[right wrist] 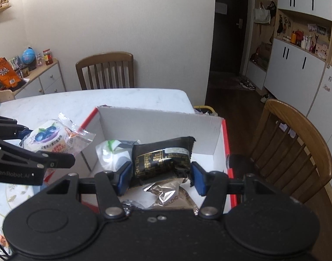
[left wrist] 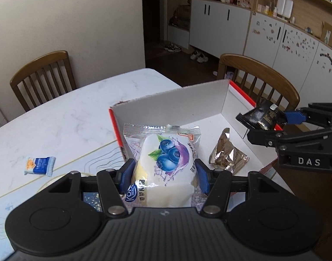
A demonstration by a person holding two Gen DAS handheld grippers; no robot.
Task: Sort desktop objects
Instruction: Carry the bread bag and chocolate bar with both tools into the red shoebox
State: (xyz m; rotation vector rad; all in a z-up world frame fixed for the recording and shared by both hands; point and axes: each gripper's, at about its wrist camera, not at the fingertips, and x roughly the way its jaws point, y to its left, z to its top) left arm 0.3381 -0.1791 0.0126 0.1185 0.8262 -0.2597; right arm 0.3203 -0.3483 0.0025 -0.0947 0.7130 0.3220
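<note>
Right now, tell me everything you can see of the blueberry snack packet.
The blueberry snack packet is a clear, crinkly plastic wrapper with crimped ends, printed with blueberries and a purple splash, holding a pale cake. The left tongs grip its sides with blue pads, holding it over the near-left edge of the white cardboard box.

I'm in a home dining room: wooden chairs [right wrist: 105,70] around my marble desk [left wrist: 57,113], shoes [left wrist: 198,56] by white cabinets [left wrist: 218,28].

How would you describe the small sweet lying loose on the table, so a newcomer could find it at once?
Start at the open white box on the marble table. Left of it, alone on the tabletop, lies a small blue-and-white wrapped sweet with an orange end; every other snack is in the box or a gripper.
</note>
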